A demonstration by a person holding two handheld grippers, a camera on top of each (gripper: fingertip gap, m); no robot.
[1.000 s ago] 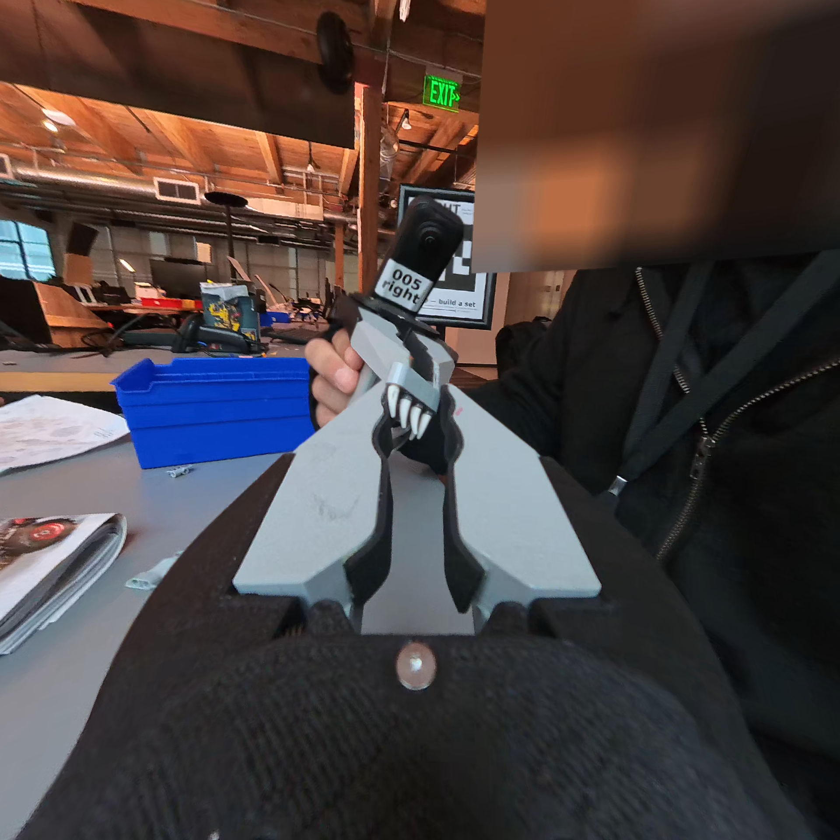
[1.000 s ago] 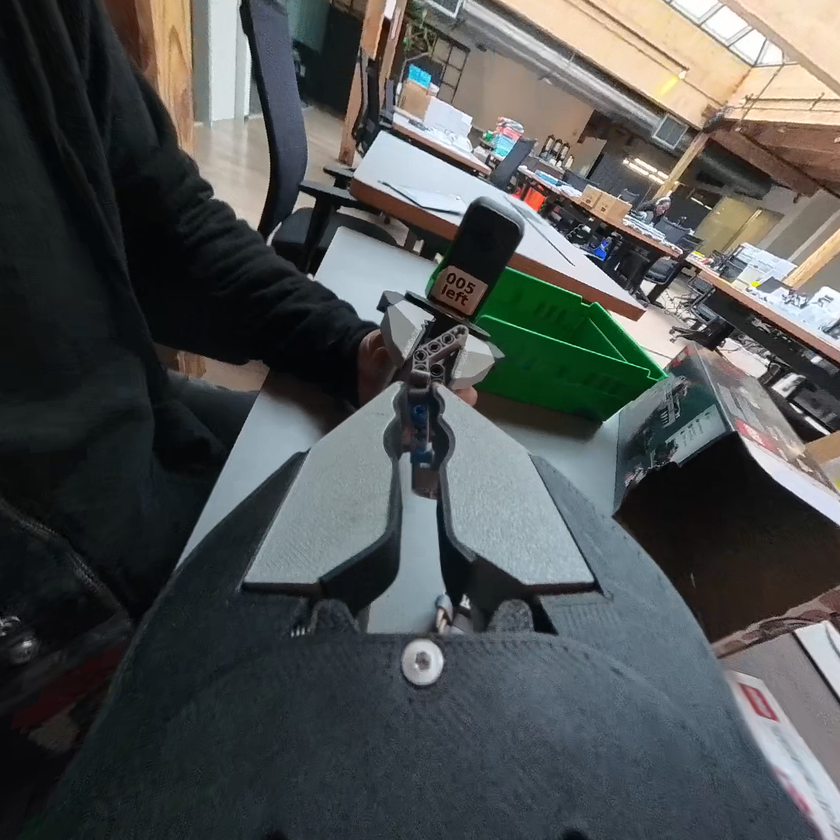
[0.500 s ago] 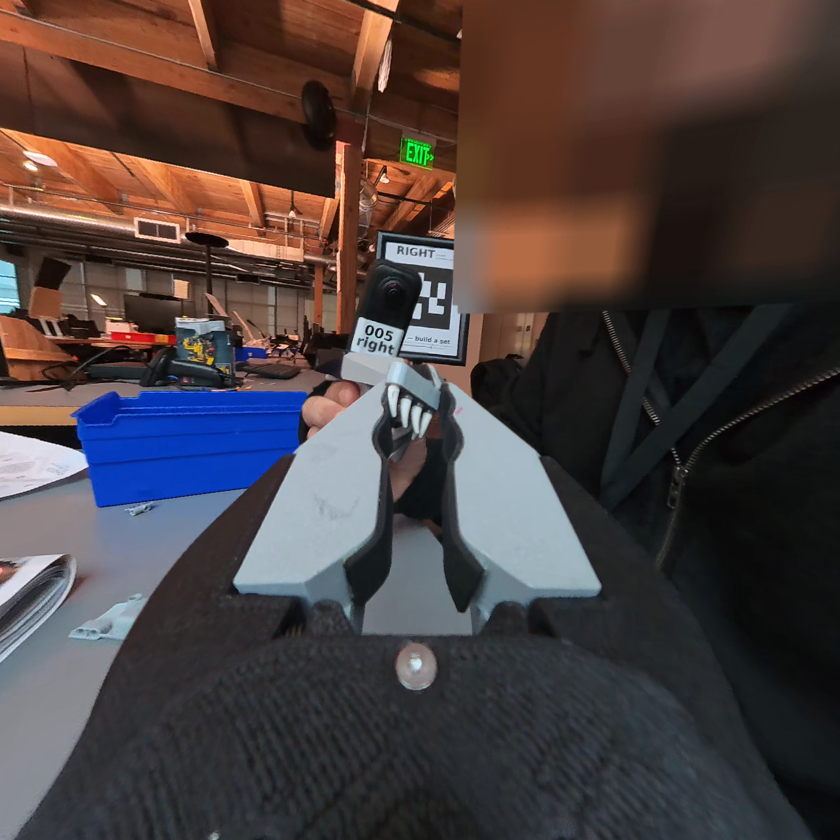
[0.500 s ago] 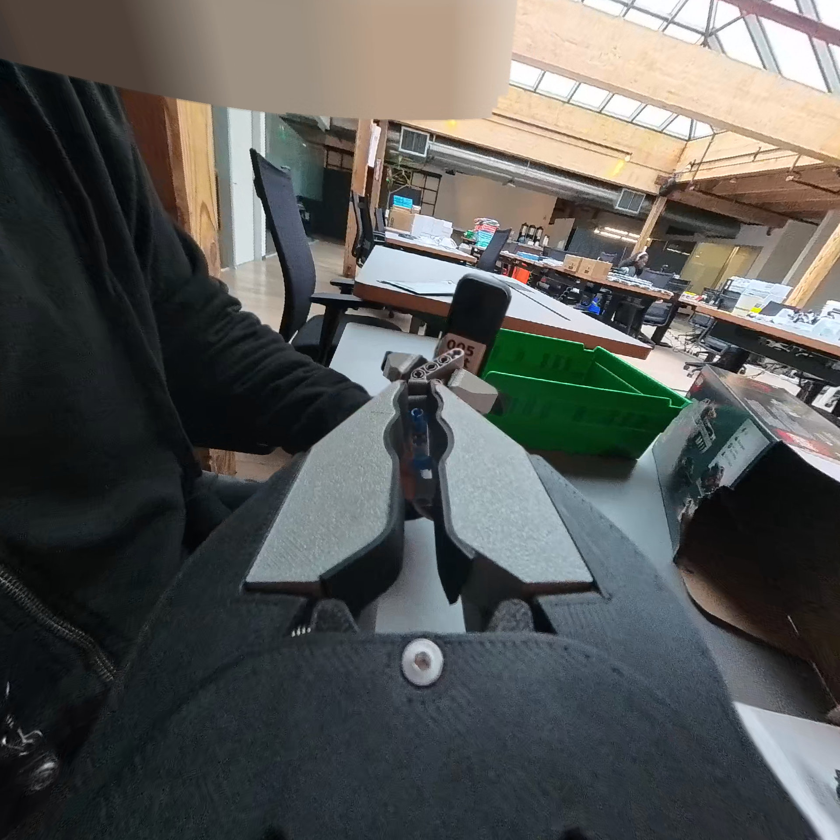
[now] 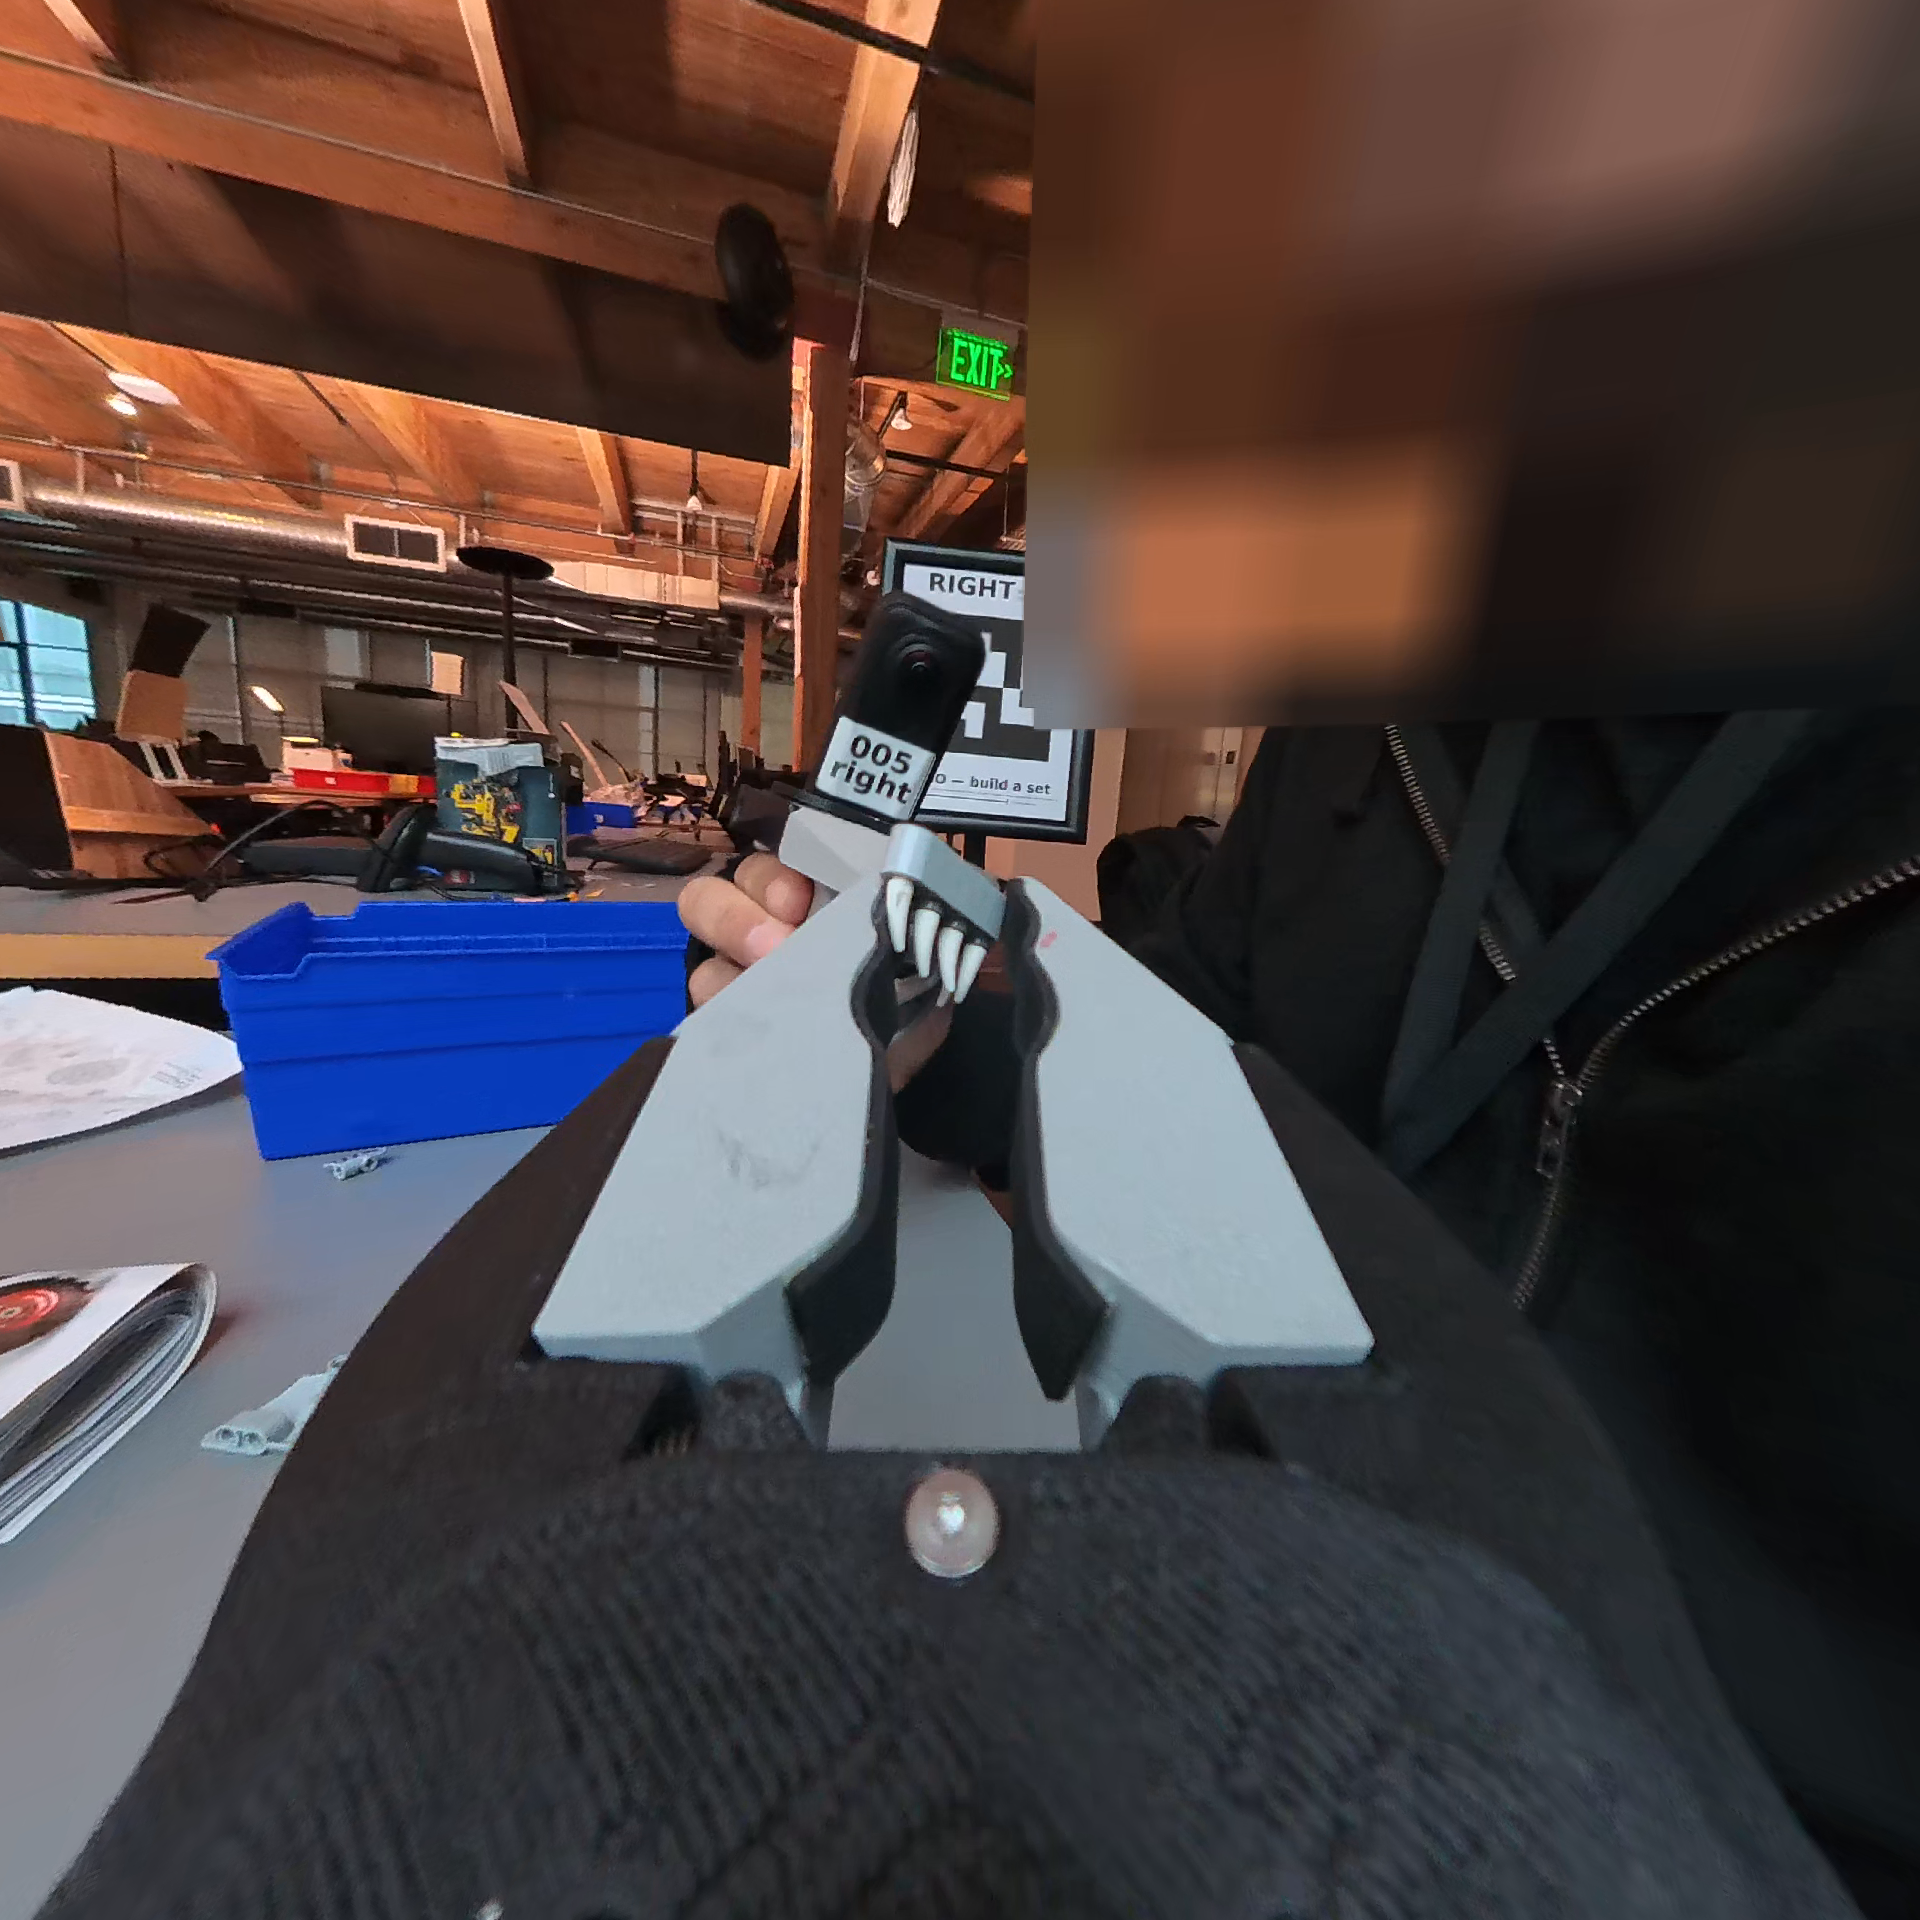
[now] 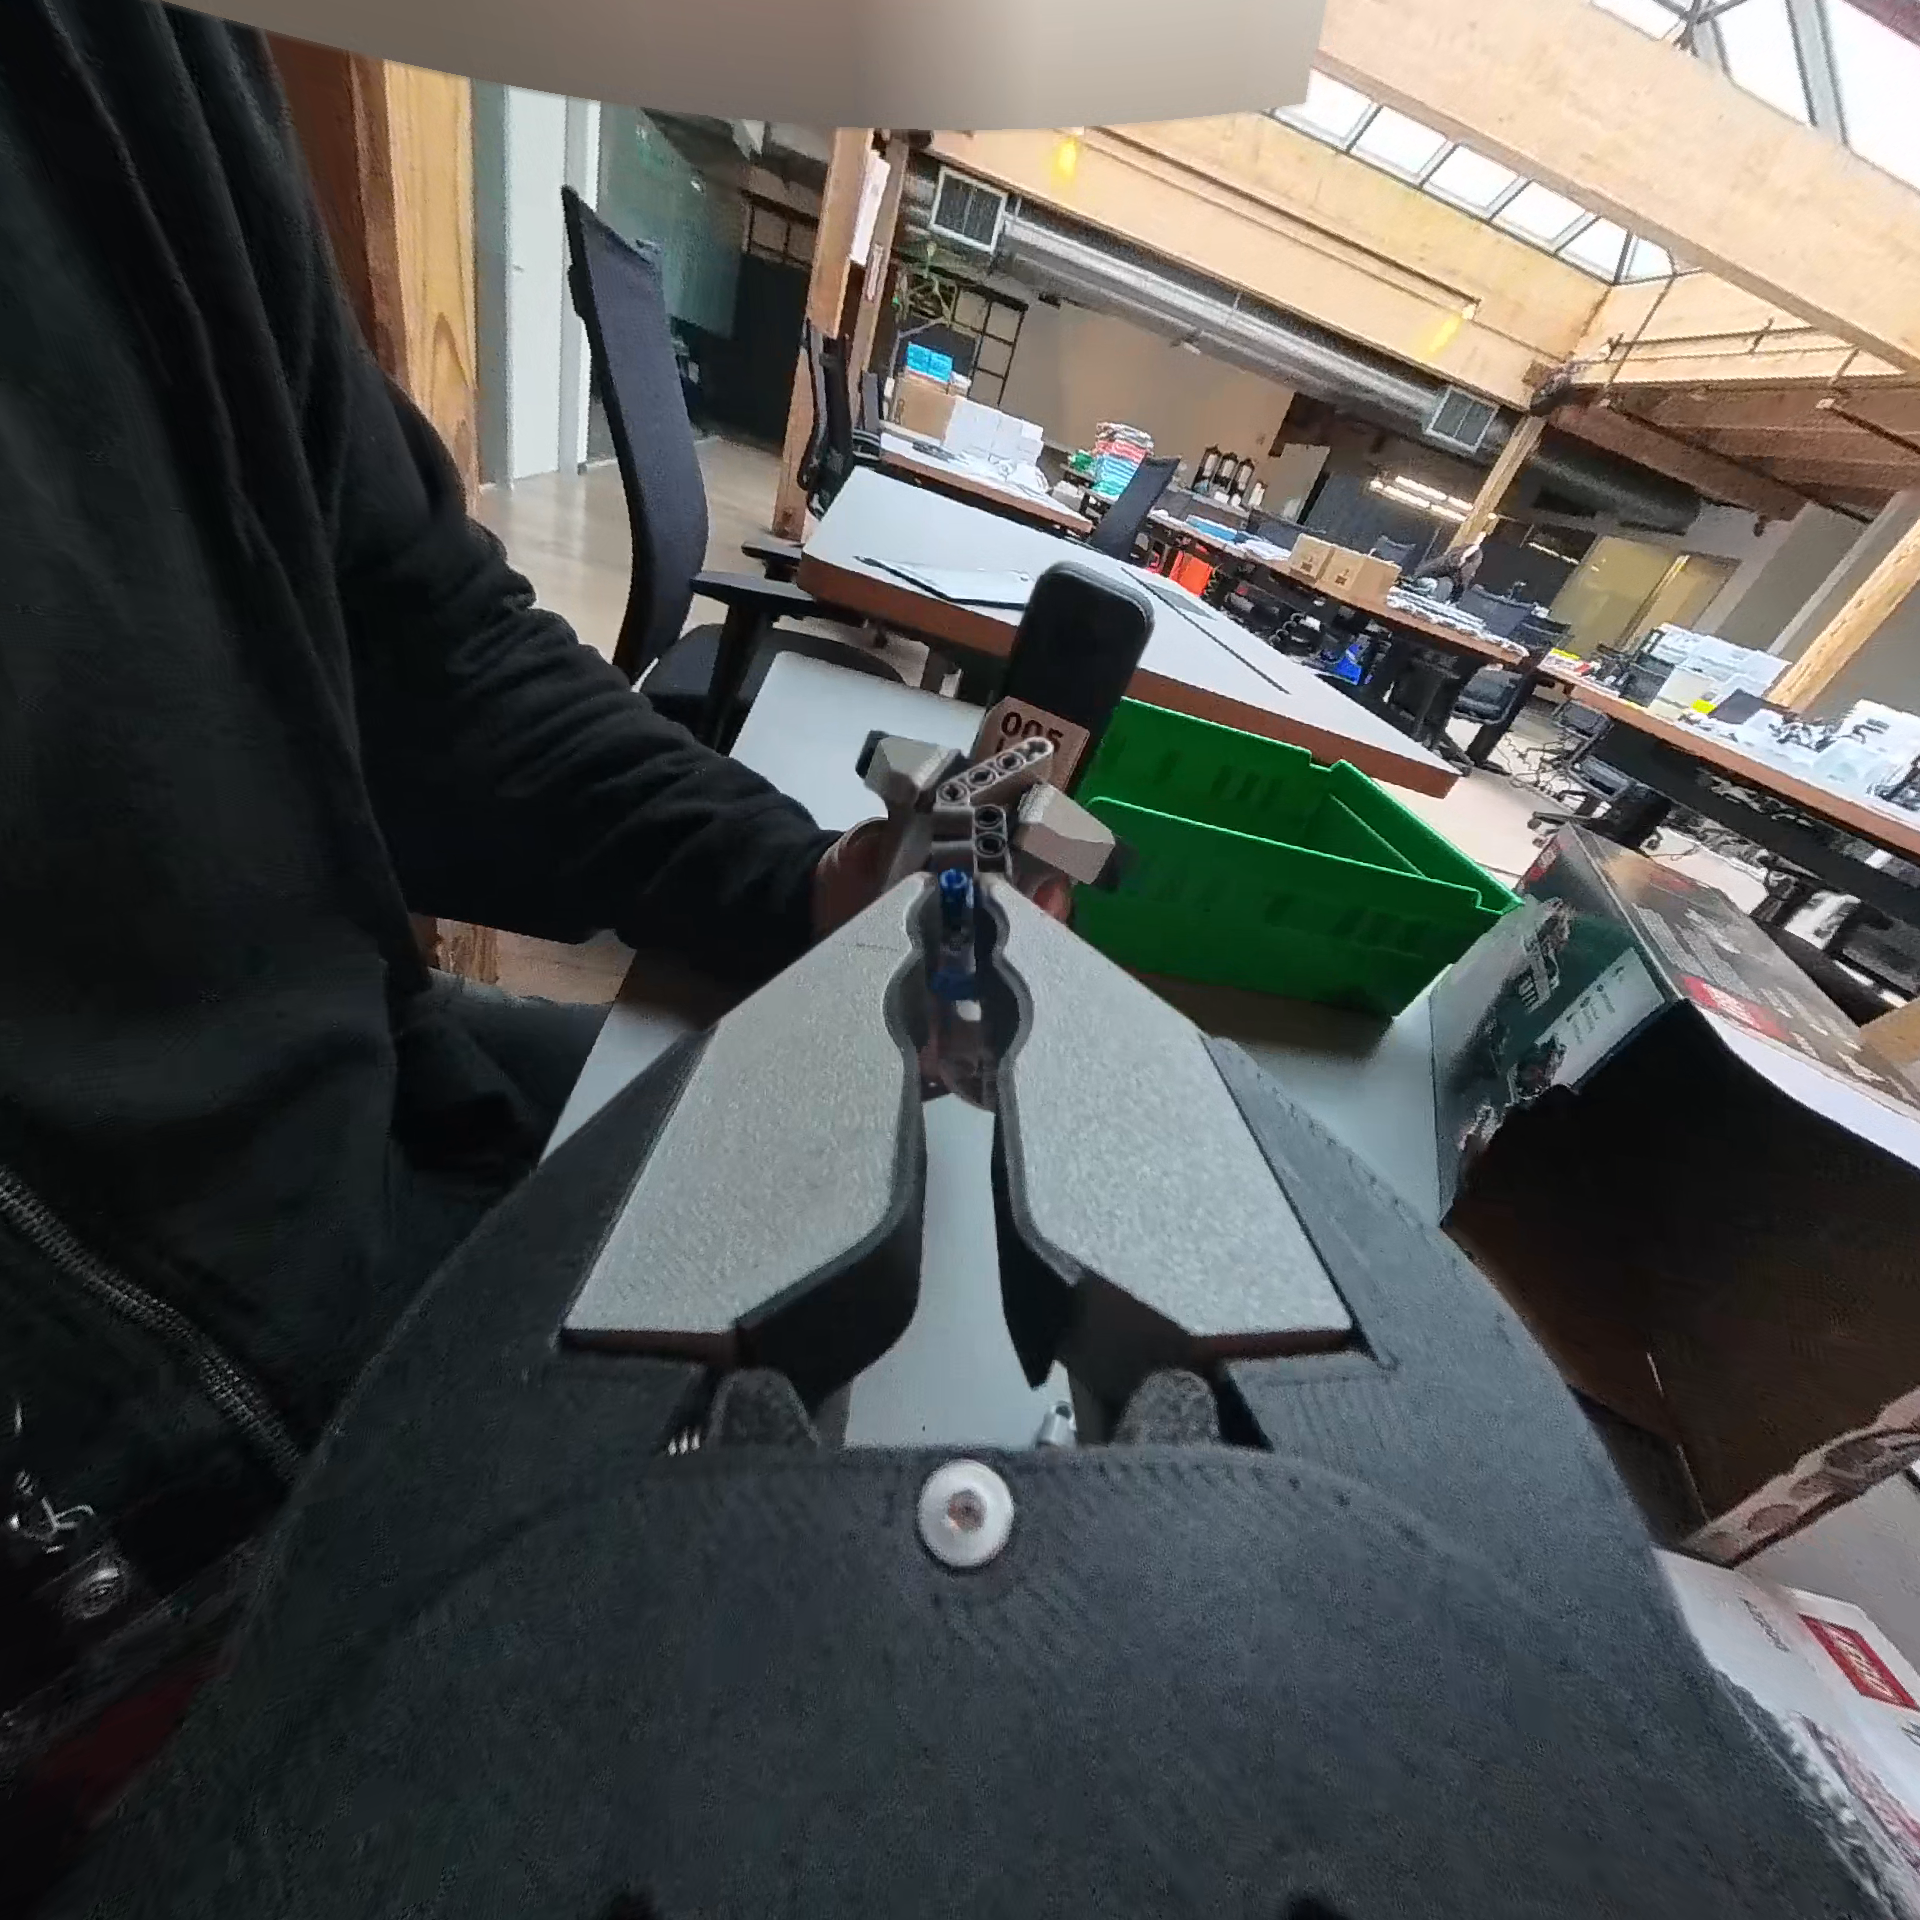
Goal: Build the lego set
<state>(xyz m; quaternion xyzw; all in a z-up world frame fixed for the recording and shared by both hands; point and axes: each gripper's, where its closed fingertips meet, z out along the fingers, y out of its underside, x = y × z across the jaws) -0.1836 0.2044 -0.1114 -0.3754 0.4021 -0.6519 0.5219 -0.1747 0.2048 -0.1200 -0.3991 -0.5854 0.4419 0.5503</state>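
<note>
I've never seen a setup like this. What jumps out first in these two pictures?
Dead centre in both views is a small grey lego piece with white claw-like teeth, held in the air where the left gripper and right gripper meet, jaws closed on it. Behind sit a bright blue plastic bin in the left view and a green plastic bin in the right.

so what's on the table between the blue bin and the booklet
Left wrist view: one small grey lego piece lies just in front of the blue bin, a second piece beside the booklet; the table between them is otherwise bare.
</note>
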